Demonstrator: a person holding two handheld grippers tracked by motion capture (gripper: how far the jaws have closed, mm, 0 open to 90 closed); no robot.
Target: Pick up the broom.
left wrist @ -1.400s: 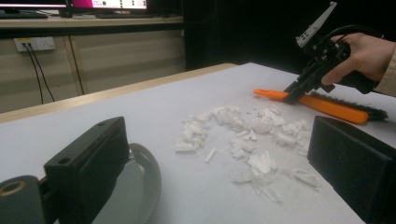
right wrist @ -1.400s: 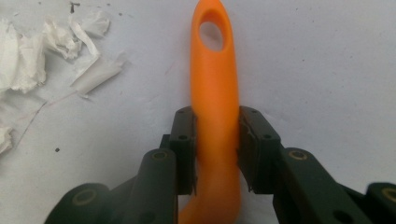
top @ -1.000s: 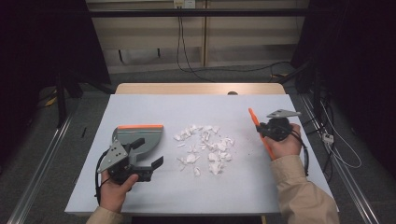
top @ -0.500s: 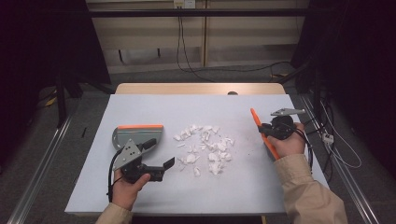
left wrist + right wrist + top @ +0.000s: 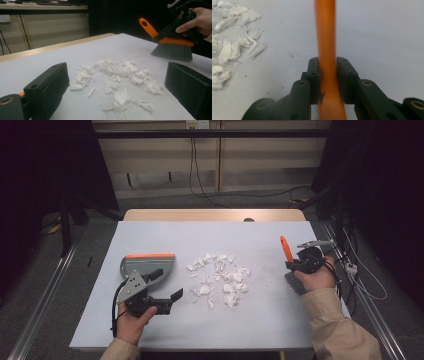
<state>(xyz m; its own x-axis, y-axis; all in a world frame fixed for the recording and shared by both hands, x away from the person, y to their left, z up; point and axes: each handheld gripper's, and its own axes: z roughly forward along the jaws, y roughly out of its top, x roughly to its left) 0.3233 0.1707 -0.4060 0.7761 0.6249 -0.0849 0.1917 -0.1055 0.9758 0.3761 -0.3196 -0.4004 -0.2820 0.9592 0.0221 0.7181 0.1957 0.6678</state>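
Note:
A pile of torn white paper scraps [image 5: 220, 277] lies mid-table. A grey dustpan [image 5: 147, 264] with an orange edge rests flat to its left. My left gripper [image 5: 165, 285] sits low in front of the dustpan, open, its jaws pointing right toward the scraps [image 5: 120, 75] with nothing between them. In its own view the left gripper [image 5: 117, 72] frames the pile. My right gripper [image 5: 294, 262] is shut on the orange handle [image 5: 325, 45] of a hand brush [image 5: 172, 48], right of the pile. The grey bristles [image 5: 295, 282] are at the table. The right gripper [image 5: 328, 62] has the handle pinched between its pads.
A pale sheet [image 5: 250, 240] covers the table, with a wooden strip [image 5: 210, 215] at the far edge. Cables [image 5: 360, 280] trail off the right side beside a metal rail. Dark floor surrounds the table.
My left gripper has swung from pointing away over the dustpan to pointing right at the scraps. The right gripper with the brush has edged slightly right.

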